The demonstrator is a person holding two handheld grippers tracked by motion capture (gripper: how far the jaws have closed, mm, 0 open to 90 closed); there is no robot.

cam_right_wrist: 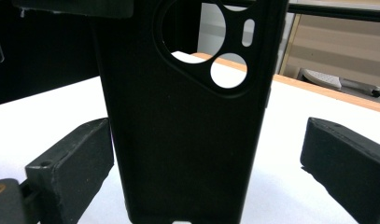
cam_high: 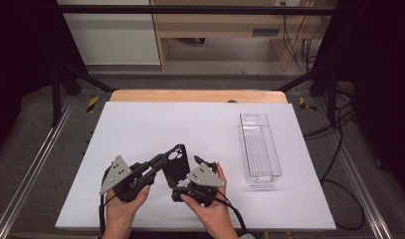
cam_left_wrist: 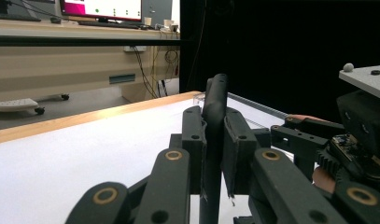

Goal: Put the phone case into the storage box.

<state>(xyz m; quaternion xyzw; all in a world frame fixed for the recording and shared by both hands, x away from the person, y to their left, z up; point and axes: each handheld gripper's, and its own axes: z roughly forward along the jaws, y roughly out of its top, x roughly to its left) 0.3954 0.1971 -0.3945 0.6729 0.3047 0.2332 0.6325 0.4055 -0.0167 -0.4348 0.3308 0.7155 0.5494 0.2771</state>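
Bench (cam_high: 140,124), white matte top w/ a pale wood edge at 12 o'clock, sits inside a dark metal frame.

Clear plastic tray (cam_high: 260,149), long and narrow w/ ribbed floor, lies at approx 3 o'clock on the bench, well apart from the hands, nothing between.

Phone case (cam_high: 176,164), black, matte, thin flat rectangle w/ round and slot camera cutouts at its top end, is at approx 6 o'clock of the bench, held up on edge off the surface, cutouts toward 12.

Left gripper (cam_high: 157,162), black w/ grey three-cornered plate, comes in from 7 o'clock; its fingers (cam_left_wrist: 193,140) are clamped flat on both faces of the case, seen edge-on in the left gripper view.

Right gripper (cam_high: 202,162), same build, sits just beside the case at its 4 o'clock side. In the right gripper view its fingers (cam_right_wrist: 71,172) are spread wide, case (cam_right_wrist: 183,140) between them, gaps both sides, not touching.
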